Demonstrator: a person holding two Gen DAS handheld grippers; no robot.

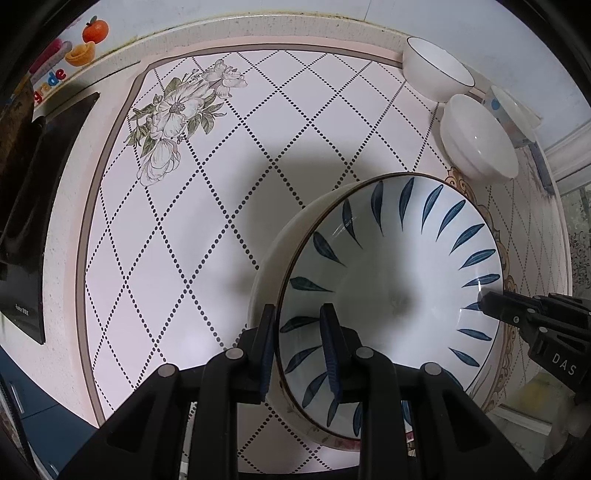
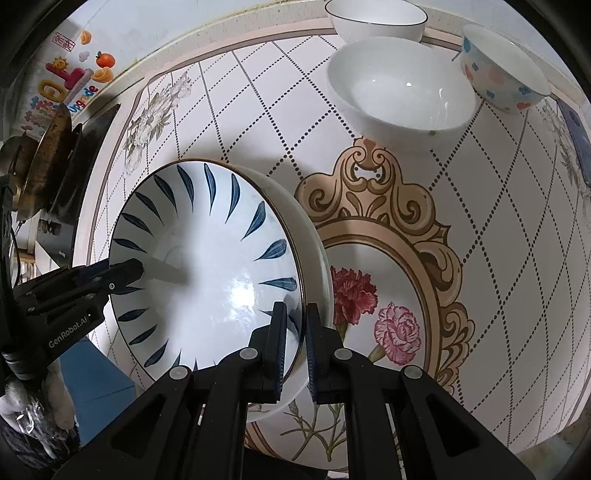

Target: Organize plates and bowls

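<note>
A large white bowl with blue leaf strokes (image 1: pixel 391 280) hangs over the patterned table mat (image 1: pixel 192 221) and throws a shadow on it. My left gripper (image 1: pixel 297 332) is shut on the bowl's near left rim, one finger outside and one inside. My right gripper (image 2: pixel 297 332) pinches the opposite rim of the same bowl (image 2: pixel 207 273). Each gripper shows in the other's view: the right gripper (image 1: pixel 491 302) at the right, the left gripper (image 2: pixel 125 273) at the left. At the back right stand a dark-rimmed white bowl (image 2: pixel 376 18), a plain white bowl (image 2: pixel 399 92) and a spotted bowl (image 2: pixel 498 66).
A black cooktop (image 1: pixel 22 221) lies left of the mat, with a dark wok (image 2: pixel 48 158) on it. The tiled wall (image 1: pixel 258 11) with fruit stickers runs behind the counter. A blue flat object (image 2: pixel 576 136) sits at the far right edge.
</note>
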